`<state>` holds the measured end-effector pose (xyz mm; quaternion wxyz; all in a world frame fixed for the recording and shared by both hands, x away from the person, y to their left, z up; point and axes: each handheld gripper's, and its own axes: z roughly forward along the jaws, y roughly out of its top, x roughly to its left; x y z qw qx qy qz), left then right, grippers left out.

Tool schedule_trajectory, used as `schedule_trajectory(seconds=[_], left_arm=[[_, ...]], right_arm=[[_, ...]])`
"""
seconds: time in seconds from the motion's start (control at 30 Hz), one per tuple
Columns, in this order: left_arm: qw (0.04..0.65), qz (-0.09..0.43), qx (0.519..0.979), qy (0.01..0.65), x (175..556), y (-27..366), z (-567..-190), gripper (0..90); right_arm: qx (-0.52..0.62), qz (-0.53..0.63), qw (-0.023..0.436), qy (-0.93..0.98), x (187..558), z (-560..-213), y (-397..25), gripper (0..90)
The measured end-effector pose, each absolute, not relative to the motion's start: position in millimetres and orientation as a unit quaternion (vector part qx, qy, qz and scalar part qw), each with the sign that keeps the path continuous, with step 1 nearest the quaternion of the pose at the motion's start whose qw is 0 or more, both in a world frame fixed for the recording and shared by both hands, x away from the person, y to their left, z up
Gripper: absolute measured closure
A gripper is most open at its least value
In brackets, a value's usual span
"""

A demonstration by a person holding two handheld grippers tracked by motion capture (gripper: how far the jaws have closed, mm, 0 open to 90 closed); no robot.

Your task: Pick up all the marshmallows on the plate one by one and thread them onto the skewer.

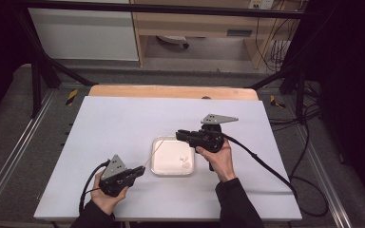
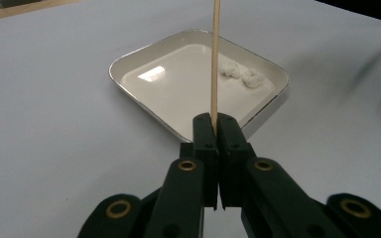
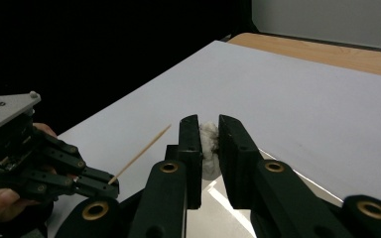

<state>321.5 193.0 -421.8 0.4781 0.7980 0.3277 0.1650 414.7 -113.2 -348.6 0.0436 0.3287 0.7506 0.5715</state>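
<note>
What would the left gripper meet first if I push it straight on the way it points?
Probably the white tray: the left gripper aims the skewer over its near rim toward the white lumps. Depth is unclear.

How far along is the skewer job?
Done: left gripper is shut on the wooden skewer; right gripper is shut on a white lump, lifted off the tray. In hand: bringing them together; skewer tip is bare and apart from the lump. Left: skewering it, likely then the two lumps in the tray.
</note>
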Motion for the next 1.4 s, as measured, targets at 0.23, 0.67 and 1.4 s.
schedule_trajectory(seconds=[0.23,0.67,1.4], left_arm=[[0.478,0.164,0.799,0.326,320.9,190.5,-422.8,88.3],[0.479,0.167,0.799,0.323,320.3,190.7,-422.4,88.4],[0.492,0.177,0.792,0.314,318.2,192.1,-424.7,88.5]], right_arm=[[0.327,0.584,0.026,0.742,418.2,-345.6,-103.0,80.6],[0.328,0.583,0.002,0.743,422.0,-351.5,-93.7,80.8],[0.320,0.606,-0.055,0.726,421.4,-356.7,-88.3,82.6]])
